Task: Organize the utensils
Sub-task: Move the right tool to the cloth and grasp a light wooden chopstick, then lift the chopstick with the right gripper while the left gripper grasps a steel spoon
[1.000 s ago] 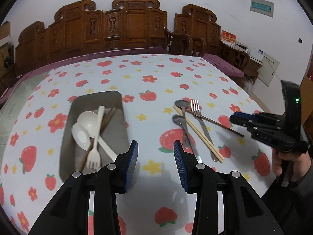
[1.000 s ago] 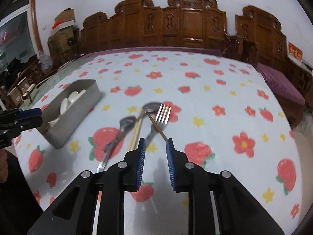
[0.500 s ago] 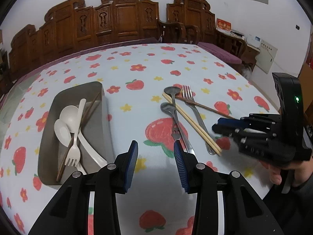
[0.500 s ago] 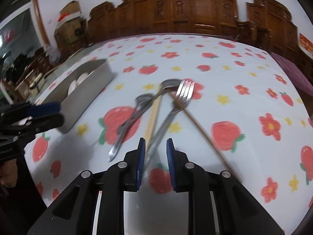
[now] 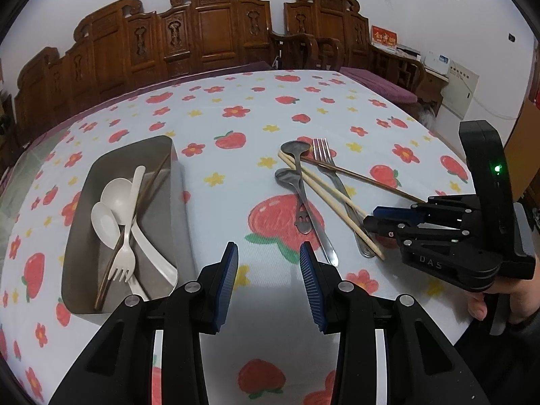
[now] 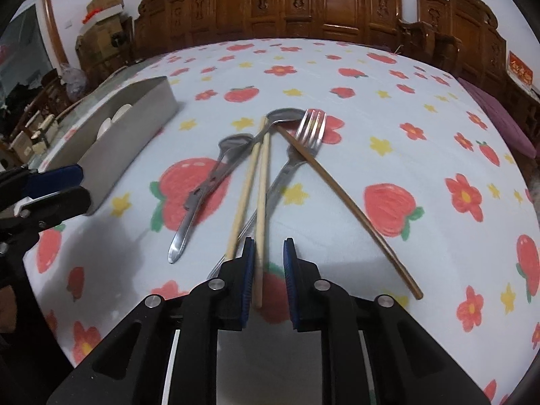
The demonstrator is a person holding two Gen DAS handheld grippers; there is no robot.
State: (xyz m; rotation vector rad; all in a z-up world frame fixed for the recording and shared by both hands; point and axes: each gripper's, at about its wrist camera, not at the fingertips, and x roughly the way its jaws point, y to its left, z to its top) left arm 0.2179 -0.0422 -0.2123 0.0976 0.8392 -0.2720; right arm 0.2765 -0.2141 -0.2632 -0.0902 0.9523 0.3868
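Observation:
A heap of loose utensils lies on the strawberry tablecloth: two metal spoons, a metal fork, two pale chopsticks and one dark brown chopstick. My right gripper hovers low over the near ends of the pale chopsticks. Its jaws are closing, and one pale chopstick's end lies between them, close to the left pad, with a gap still showing. My left gripper stands open over bare cloth between the metal tray and the heap, holding nothing. The tray contains white plastic spoons, a white fork and a dark chopstick.
Carved wooden chairs line the far side of the round table. Its near edge runs just below both grippers. A person's hand holds the right gripper at the table's right edge. Boxes and clutter stand at the far left.
Both grippers have sunk closer to the table. The right gripper moved onto the near ends of the pale chopsticks and its jaws have narrowed. The left jaws are unchanged.

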